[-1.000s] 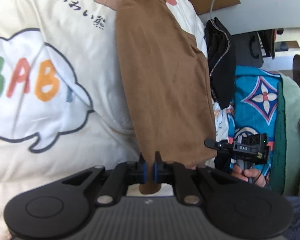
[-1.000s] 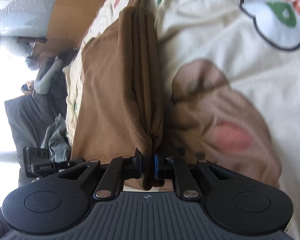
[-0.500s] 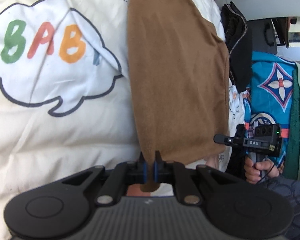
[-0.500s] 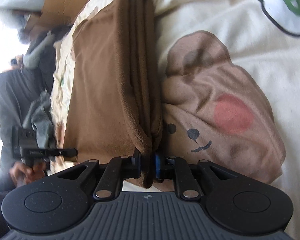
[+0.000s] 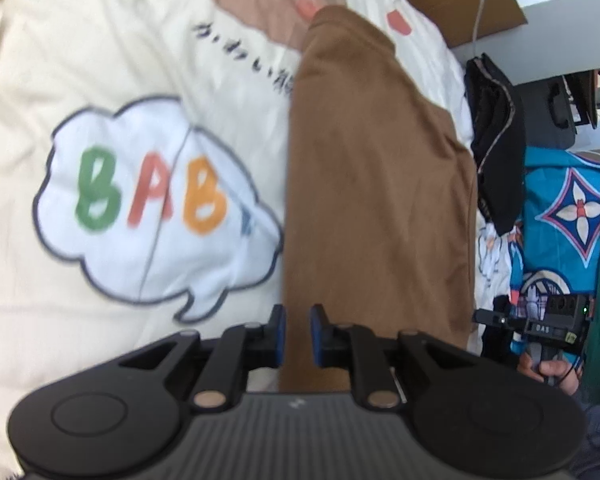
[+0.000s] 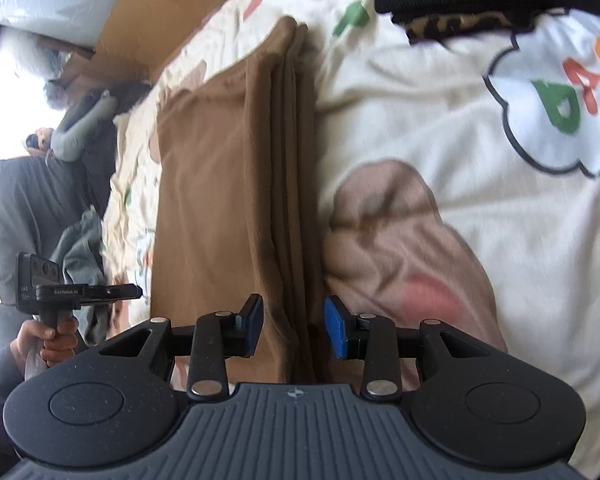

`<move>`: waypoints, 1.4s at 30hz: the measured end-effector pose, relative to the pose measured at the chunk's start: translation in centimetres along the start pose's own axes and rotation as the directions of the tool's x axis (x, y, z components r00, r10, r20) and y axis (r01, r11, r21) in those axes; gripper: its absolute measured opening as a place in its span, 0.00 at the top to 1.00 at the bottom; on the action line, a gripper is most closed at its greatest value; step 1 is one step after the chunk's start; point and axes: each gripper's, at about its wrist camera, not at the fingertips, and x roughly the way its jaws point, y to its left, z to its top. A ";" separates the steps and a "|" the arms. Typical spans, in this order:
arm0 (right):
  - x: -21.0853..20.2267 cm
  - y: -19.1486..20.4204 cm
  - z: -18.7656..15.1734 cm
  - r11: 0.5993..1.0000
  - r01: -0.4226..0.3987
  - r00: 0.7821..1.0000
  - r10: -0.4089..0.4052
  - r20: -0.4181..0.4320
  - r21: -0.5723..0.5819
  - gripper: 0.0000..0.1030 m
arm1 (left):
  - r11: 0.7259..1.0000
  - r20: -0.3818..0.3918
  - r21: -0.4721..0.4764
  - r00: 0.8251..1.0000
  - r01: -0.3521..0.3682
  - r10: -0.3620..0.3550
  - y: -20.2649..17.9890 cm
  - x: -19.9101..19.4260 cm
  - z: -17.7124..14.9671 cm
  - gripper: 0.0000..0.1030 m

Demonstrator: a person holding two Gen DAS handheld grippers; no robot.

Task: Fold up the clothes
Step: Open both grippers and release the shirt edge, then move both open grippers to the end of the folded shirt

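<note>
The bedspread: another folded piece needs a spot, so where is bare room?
Free: the bedspread around the BABY cloud print, left of the folded brown garment. Crowded: the far side, with the black garment and blue patterned cloth.

We see a folded brown garment of soft, fleece-like cloth (image 5: pixel 376 184) lying flat on the cream quilt, a long rectangle running from the near edge away to the far end. In the right wrist view the brown garment (image 6: pixel 220 208) shows several stacked layers along its right edge, their folds lined up side by side. Its top face is smooth, with only a few shallow creases.
</note>
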 end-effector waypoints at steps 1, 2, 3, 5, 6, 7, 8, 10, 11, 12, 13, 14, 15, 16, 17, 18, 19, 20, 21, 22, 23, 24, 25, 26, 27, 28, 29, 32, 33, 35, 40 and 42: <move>0.1 0.1 0.3 1.000 -0.005 1.000 0.005 0.015 0.003 0.62 | 1.000 0.006 0.008 1.000 -0.002 0.002 -0.4 0.1 0.4 0.88; 0.2 0.2 0.6 1.000 -0.007 0.999 0.007 0.035 0.008 0.54 | 1.000 0.013 0.017 1.000 -0.006 0.006 -0.7 0.1 0.7 0.88; 0.2 0.4 0.9 1.000 -0.008 0.999 0.007 0.052 0.010 0.51 | 1.000 0.020 0.020 1.000 -0.011 0.011 -1.1 0.3 1.1 0.88; 0.4 0.8 1.7 1.000 -0.012 0.997 0.012 0.075 -0.003 0.51 | 1.000 0.035 0.027 0.999 -0.009 0.008 -1.7 0.5 1.9 0.86; 0.4 1.1 2.1 1.000 -0.008 0.996 0.009 0.083 -0.016 0.51 | 0.999 0.044 0.033 0.999 -0.007 0.005 -1.8 0.4 2.2 0.86; 0.7 1.6 2.6 0.999 -0.005 0.996 0.008 0.089 -0.032 0.51 | 0.999 0.052 0.040 0.999 -0.005 0.003 -2.0 0.3 2.5 0.86; 0.9 2.0 3.1 0.999 -0.003 0.996 0.008 0.090 -0.048 0.51 | 0.999 0.060 0.047 0.998 -0.005 0.002 -2.3 0.4 2.9 0.86; 1.5 2.6 4.2 0.997 0.007 0.996 0.000 0.086 -0.080 0.51 | 0.998 0.070 0.065 0.998 -0.009 0.004 -2.9 0.7 3.5 0.86; 1.9 2.9 4.7 0.996 0.012 0.997 -0.004 0.083 -0.094 0.51 | 0.997 0.074 0.076 0.997 -0.009 0.003 -3.3 1.0 3.8 0.86; 2.3 3.0 5.0 0.995 0.019 0.997 -0.011 0.076 -0.102 0.51 | 0.996 0.076 0.083 0.997 -0.008 0.001 -3.7 1.3 4.1 0.86; 2.7 3.1 5.3 0.994 0.025 0.998 -0.018 0.068 -0.109 0.51 | 0.996 0.079 0.089 0.997 -0.008 0.001 -4.0 1.5 4.4 0.86; 3.1 3.1 5.6 0.992 0.032 0.998 -0.025 0.061 -0.118 0.51 | 0.995 0.081 0.095 0.997 -0.009 0.001 -4.3 1.8 4.7 0.86; 3.5 3.2 5.7 0.991 0.044 0.998 -0.037 0.054 -0.130 0.51 | 0.995 0.084 0.102 0.996 -0.010 0.001 -4.7 2.2 4.9 0.86; 3.8 3.2 5.7 0.988 0.060 0.997 -0.053 0.051 -0.145 0.51 | 0.994 0.085 0.111 0.996 -0.010 0.000 -5.1 2.5 5.1 0.86; 4.1 3.2 5.8 0.984 0.083 0.996 -0.076 0.047 -0.160 0.51 | 0.992 0.086 0.122 0.996 -0.008 -0.002 -5.4 2.7 5.3 0.86; 4.2 3.1 5.9 0.981 0.101 0.994 -0.095 0.045 -0.168 0.51 | 0.991 0.086 0.133 0.996 -0.007 -0.004 -5.7 2.9 5.5 0.86; 4.3 2.8 6.0 0.979 0.111 0.993 -0.105 0.045 -0.169 0.51 | 0.990 0.086 0.144 0.996 -0.005 -0.007 -6.0 3.1 5.6 0.86; 4.3 2.6 6.0 0.978 0.119 0.993 -0.113 0.046 -0.169 0.51 | 0.988 0.086 0.153 0.996 -0.002 -0.011 -6.2 3.3 5.8 0.86; 4.3 2.3 6.2 0.979 0.122 0.992 -0.116 0.046 -0.164 0.51 | 0.987 0.088 0.161 0.996 -0.002 -0.013 -6.3 3.5 6.0 0.86; 4.2 2.1 6.3 0.980 0.122 0.992 -0.116 0.045 -0.157 0.51 | 0.986 0.091 0.165 0.996 -0.005 -0.010 -6.3 3.7 6.2 0.86; 4.1 1.9 6.5 0.981 0.121 0.992 -0.116 0.045 -0.152 0.51 | 0.986 0.094 0.166 0.996 -0.008 -0.007 -6.3 3.9 6.4 0.86; 4.0 1.8 6.7 0.981 0.121 0.992 -0.115 0.046 -0.150 0.51 | 0.986 0.096 0.168 0.995 -0.011 -0.005 -6.2 4.0 6.5 0.86; 4.0 1.8 7.0 0.982 0.120 0.992 -0.114 0.047 -0.149 0.51 | 0.985 0.098 0.170 0.995 -0.015 -0.002 -6.1 4.1 6.8 0.86; 3.9 1.8 7.2 0.982 0.119 0.992 -0.113 0.051 -0.149 0.51 | 0.985 0.102 0.174 0.995 -0.021 0.003 -6.1 4.3 7.1 0.86; 3.9 1.9 7.5 0.981 0.120 0.992 -0.113 0.054 -0.149 0.51 | 0.984 0.106 0.178 0.994 -0.025 0.006 -6.1 4.4 7.4 0.86; 3.9 1.9 7.8 0.981 0.122 0.992 -0.115 0.056 -0.151 0.51 | 0.983 0.111 0.182 0.994 -0.029 0.009 -6.0 4.5 7.7 0.86; 4.0 2.1 8.2 0.980 0.125 0.991 -0.117 0.057 -0.156 0.51 | 0.982 0.118 0.184 0.993 -0.033 0.011 -6.0 4.6 8.1 0.86; 4.2 2.7 9.3 0.977 0.124 0.991 -0.115 0.062 -0.171 0.51 | 0.981 0.141 0.191 0.990 -0.037 0.010 -6.2 4.8 9.4 0.86; 4.3 2.9 9.7 0.977 0.123 0.991 -0.113 0.066 -0.175 0.51 | 0.980 0.149 0.194 0.989 -0.036 0.007 -6.3 4.9 9.9 0.86; 4.3 3.3 10.6 0.977 0.120 0.991 -0.107 0.080 -0.178 0.51 | 0.980 0.166 0.198 0.986 -0.034 0.000 -6.6 5.0 10.6 0.86; 4.6 3.3 12.4 0.981 0.117 0.988 -0.100 0.114 -0.156 0.51 | 0.975 0.205 0.219 0.979 -0.045 -0.001 -7.5 5.0 12.2 0.86; 4.9 3.1 13.0 0.982 0.120 0.987 -0.102 0.123 -0.148 0.51 | 0.972 0.223 0.228 0.975 -0.056 0.004 -7.7 5.0 12.8 0.86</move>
